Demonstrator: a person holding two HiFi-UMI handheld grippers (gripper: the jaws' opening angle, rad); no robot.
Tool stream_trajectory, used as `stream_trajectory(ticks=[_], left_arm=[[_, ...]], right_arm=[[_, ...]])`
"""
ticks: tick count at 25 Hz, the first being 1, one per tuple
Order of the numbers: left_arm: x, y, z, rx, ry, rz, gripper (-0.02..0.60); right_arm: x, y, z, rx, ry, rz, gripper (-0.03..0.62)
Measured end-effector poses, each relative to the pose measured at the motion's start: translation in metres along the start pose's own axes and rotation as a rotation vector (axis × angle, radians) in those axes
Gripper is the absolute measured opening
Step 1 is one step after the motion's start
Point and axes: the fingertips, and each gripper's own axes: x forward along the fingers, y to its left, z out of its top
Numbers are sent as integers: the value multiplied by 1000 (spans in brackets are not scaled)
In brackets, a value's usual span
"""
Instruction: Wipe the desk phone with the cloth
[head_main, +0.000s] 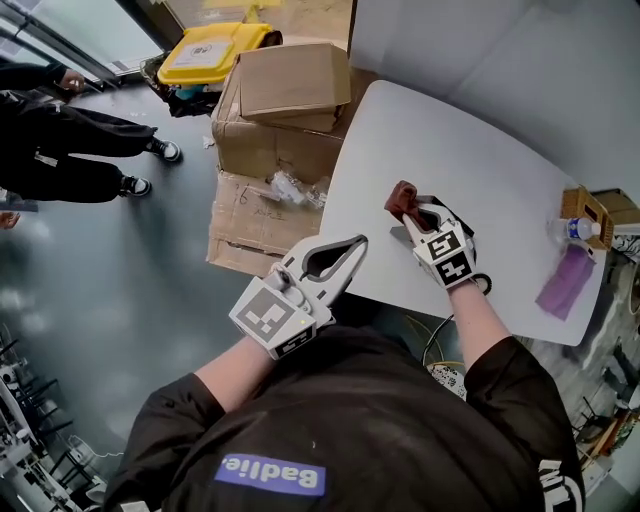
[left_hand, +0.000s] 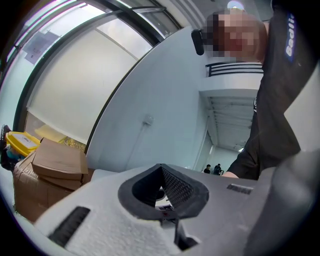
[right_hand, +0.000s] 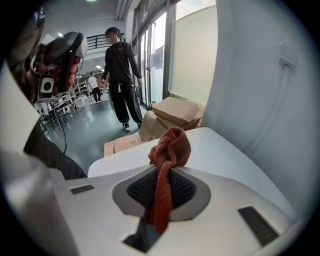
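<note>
A white table (head_main: 400, 130) with rounded corners stands on a glossy grey floor (head_main: 110, 290), beside a pale wall. The person wearing the camera, in a black top, leans over the table's near edge with a gripper in each hand.

The right gripper (head_main: 414, 211) (right_hand: 169, 171) is over the middle of the table. Its jaws are pressed together on a rust-red cloth (head_main: 401, 198) (right_hand: 171, 144). A narrow strip of the cloth runs down between the pads, and the rest bunches in a knot above the jaw tips.

The left gripper (head_main: 357, 242) (left_hand: 161, 166) hovers at the table's near edge, well apart from the cloth. Its jaw tips meet and hold nothing.

The desk phone (head_main: 470, 240) is hard to make out. It shows only as a dark shape on the table, under and just right of the right gripper. A loop of black cord (head_main: 485, 284) lies beside that gripper's marker cube.

At the table's far right edge sits a small wooden box (head_main: 586, 211). Its contents cannot be seen. A clear bottle with a blue cap (head_main: 570, 230) lies just beside it, and a flat purple item (head_main: 566, 282) lies near both.

Left of the table, closed cardboard boxes (head_main: 290, 85) are stacked on the floor. Crumpled clear wrapping (head_main: 290, 188) rests on a lower box. Behind the stack is a bin with a yellow lid (head_main: 215, 50), shut. People in black clothing stand on the floor at the left (head_main: 70, 150), and one of them shows in the right gripper view (right_hand: 120, 75).
</note>
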Motion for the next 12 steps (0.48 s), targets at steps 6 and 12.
stream_trajectory(ticks=[6,12], left_arm=[[2,-25,4,21,-7,-33,2],[1,-38,0,63,1,-35,2]], right_arm=[[-10,40,-10,49,-26,58,49],[-32,61,-3,149,-114,119,49]])
